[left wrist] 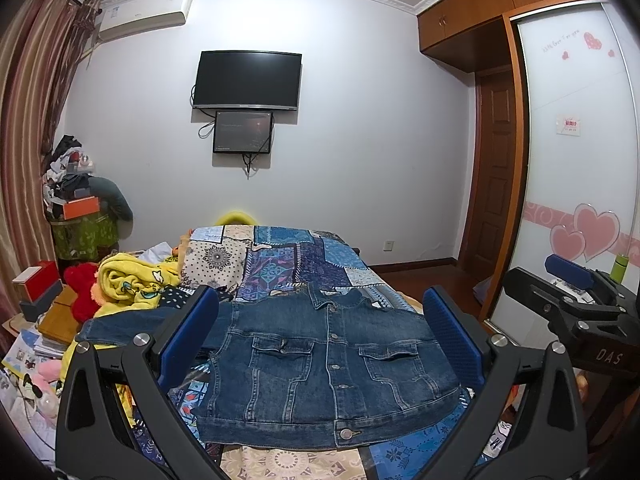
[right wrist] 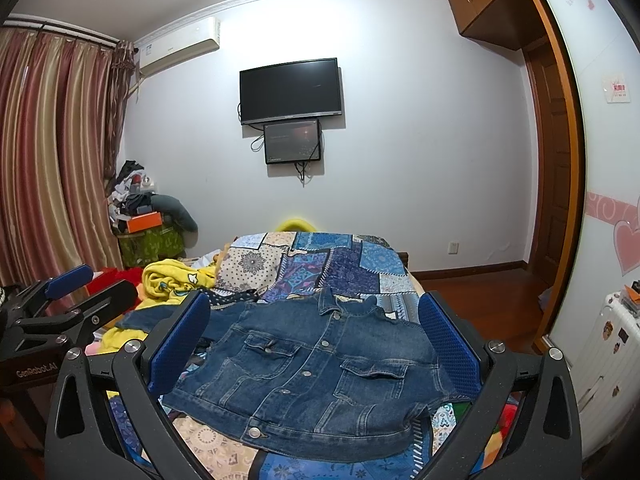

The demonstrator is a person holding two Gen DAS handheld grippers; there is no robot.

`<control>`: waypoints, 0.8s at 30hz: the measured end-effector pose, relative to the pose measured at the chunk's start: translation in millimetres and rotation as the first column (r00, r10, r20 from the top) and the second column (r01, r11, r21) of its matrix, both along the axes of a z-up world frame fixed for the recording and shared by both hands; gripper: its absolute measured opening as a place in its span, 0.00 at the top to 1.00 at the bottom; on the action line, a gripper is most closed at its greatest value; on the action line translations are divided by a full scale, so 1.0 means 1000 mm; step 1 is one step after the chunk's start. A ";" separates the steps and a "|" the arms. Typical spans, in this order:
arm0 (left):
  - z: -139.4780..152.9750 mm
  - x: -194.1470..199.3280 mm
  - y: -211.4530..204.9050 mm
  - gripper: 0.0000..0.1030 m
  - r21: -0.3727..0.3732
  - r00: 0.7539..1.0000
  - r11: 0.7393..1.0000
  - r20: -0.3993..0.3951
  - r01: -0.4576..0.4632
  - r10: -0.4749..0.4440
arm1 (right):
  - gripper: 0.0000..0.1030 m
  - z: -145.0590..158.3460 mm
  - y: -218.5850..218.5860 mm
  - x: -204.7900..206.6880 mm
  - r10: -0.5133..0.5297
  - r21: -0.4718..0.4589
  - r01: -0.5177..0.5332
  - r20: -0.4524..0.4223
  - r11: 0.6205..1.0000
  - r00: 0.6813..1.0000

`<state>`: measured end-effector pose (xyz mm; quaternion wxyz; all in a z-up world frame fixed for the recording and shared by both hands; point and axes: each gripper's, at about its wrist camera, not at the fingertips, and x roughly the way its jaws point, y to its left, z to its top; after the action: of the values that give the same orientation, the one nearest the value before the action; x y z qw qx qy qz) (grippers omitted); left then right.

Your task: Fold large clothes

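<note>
Even indoor light, sharp focus, strong fisheye bending, dark vignetted corners.

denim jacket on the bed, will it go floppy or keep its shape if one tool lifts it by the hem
The denim jacket will probably drape rather than stay flat, though its thick seams and buttoned front should stiffen it somewhat. It looks fairly heavy for cloth, so a one-point lift would likely sag. The sleeve spread out to the side would probably trail behind.

A black wall-mounted television (left wrist: 247,80) hangs above a smaller screen (left wrist: 243,132) – cables dangle below. An air conditioner (left wrist: 146,14) sits beside striped curtains (right wrist: 52,152). A patchwork bedspread (left wrist: 288,260) covers the bed; a yellow cartoon blanket (left wrist: 132,284) lies crumpled beside a red plush toy (left wrist: 82,290)
</note>
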<state>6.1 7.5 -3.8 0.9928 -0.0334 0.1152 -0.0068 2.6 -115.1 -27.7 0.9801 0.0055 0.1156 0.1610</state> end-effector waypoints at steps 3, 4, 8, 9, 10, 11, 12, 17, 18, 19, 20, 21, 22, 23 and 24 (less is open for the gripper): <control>0.000 -0.001 -0.001 0.00 0.009 1.000 1.000 0.006 -0.006 0.006 | 0.00 0.000 0.001 0.000 0.000 0.000 0.000 -0.002 1.000 1.000; 0.000 -0.001 -0.001 0.00 0.010 1.000 1.000 0.007 -0.007 0.007 | 0.00 0.000 0.000 0.000 -0.001 -0.001 0.001 -0.004 1.000 1.000; 0.001 -0.001 -0.001 0.00 0.012 1.000 1.000 0.011 -0.009 0.009 | 0.00 -0.001 0.001 0.001 -0.002 -0.005 0.002 -0.010 1.000 1.000; 0.001 -0.001 -0.001 0.00 0.013 1.000 1.000 0.012 -0.008 0.008 | 0.00 -0.002 0.001 0.002 -0.001 -0.005 0.001 -0.012 1.000 1.000; 0.002 0.000 -0.001 0.00 0.018 1.000 1.000 0.015 -0.009 0.009 | 0.00 -0.002 0.000 0.002 -0.001 -0.005 0.001 -0.013 1.000 1.000; 0.001 0.000 -0.002 0.00 0.022 1.000 1.000 0.016 -0.011 0.010 | 0.00 -0.002 0.001 0.003 -0.001 -0.005 0.001 -0.014 1.000 1.000; 0.001 0.000 -0.002 0.00 0.027 1.000 1.000 0.019 -0.013 0.012 | 0.00 -0.002 0.001 0.003 -0.001 -0.005 0.001 -0.015 1.000 1.000; -0.001 0.003 0.001 0.00 0.033 1.000 0.999 0.014 -0.016 0.016 | 0.00 -0.003 0.004 0.007 0.000 -0.008 -0.001 -0.020 1.000 1.000; -0.003 0.004 0.002 0.00 0.031 1.000 0.999 0.013 -0.016 0.016 | 0.00 -0.003 0.004 0.008 0.001 -0.009 -0.001 -0.022 1.000 1.000; -0.003 0.006 0.003 0.00 0.028 1.000 0.999 0.011 -0.016 0.016 | 0.00 -0.004 0.005 0.009 0.001 -0.010 -0.001 -0.024 1.000 1.000; -0.004 0.008 0.005 0.00 0.024 1.000 1.000 0.008 -0.017 0.017 | 0.00 -0.005 0.006 0.011 0.003 -0.013 -0.003 -0.027 1.000 1.000; -0.005 0.010 0.008 0.00 0.019 1.000 1.000 0.005 -0.017 0.017 | 0.00 -0.006 0.007 0.012 0.003 -0.014 -0.004 -0.030 1.000 1.000; -0.006 0.013 0.010 0.00 0.014 1.000 1.000 0.001 -0.017 0.017 | 0.00 -0.007 0.009 0.014 0.004 -0.016 -0.005 -0.034 1.000 0.999; -0.008 0.015 0.012 0.00 0.011 1.000 1.000 -0.003 -0.018 0.018 | 0.00 -0.008 0.012 0.018 0.007 -0.015 -0.008 -0.041 1.000 0.999; -0.009 0.018 0.016 0.00 0.008 1.000 1.000 -0.009 -0.019 0.019 | 0.00 -0.010 0.015 0.022 0.011 -0.015 -0.012 -0.052 1.000 0.999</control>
<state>24.4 23.1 -13.0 0.9924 -0.0304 0.1195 0.0034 25.0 -100.4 -37.6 0.9759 0.0016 0.1425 0.1655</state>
